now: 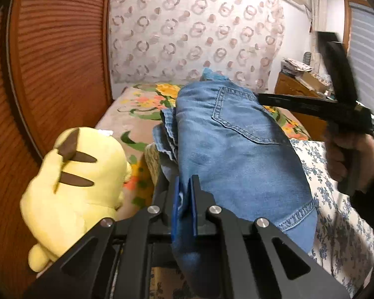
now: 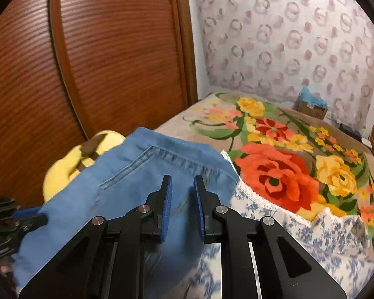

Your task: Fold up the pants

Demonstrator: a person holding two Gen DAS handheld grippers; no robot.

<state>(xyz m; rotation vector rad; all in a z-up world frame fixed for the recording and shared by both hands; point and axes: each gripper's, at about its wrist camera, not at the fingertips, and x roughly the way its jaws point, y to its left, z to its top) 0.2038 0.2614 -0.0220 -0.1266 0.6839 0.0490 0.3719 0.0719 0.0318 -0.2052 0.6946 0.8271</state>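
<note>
The left tongs (image 1: 185,194) are clamped on a pinch of denim at the near end of the blue jeans (image 1: 236,149), their blue pads pressed together on the cloth. The jeans lie bunched and partly folded on the bed (image 2: 177,122), back pocket up, near the bed's left edge, over the seam where the floral blanket (image 2: 281,164) meets the blue-and-white patterned sheet (image 2: 319,234). In the left wrist view the right tongs (image 1: 261,98) reach in from the right, held in the person's right hand (image 1: 346,157), with the tips at the far side of the jeans by the pocket. In the right wrist view those tongs (image 2: 182,194) stand apart, pads spread, hovering just over the denim with nothing between them. A yellow Pikachu plush (image 1: 79,186) sits at the bed's left edge, just beside the jeans, against the slatted wooden door (image 1: 62,49). A cardboard box (image 2: 311,108) stands at the far corner of the bed.
</note>
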